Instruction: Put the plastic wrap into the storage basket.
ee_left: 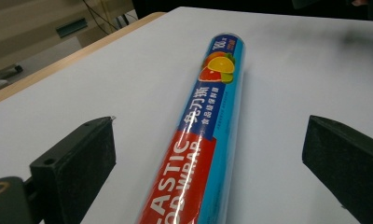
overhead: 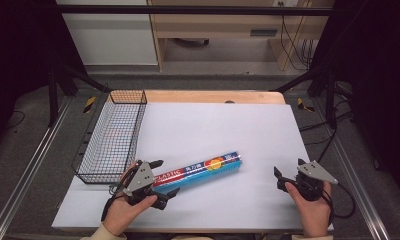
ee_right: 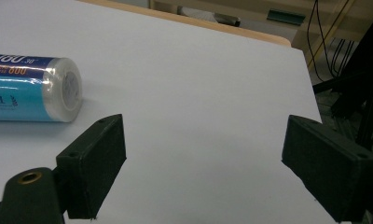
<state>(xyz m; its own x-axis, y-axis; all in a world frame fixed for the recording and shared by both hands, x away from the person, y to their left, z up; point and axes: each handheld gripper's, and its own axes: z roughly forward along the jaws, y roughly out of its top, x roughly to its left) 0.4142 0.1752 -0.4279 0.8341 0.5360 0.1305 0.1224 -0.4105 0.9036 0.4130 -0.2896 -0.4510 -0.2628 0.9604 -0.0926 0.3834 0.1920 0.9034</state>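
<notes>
"ASTIC WRAP" and Chinese characters on the plastic wrap roll [ee_left: 208,135]

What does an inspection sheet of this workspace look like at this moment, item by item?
Surface: white sheet over a wooden table, lying flat.
Job's things: plastic wrap roll lying on its side on the sheet, between the left gripper's jaws, pads not touching it.
Clutter: black wire basket at the sheet's left edge; nothing seen inside.
Grippers: left gripper open around the roll's near end; right gripper open over bare sheet, apart from the roll.
Cables: one trails from the right gripper; more hang behind the table.
Surroundings: grey floor, metal rails, wooden furniture behind.
</notes>
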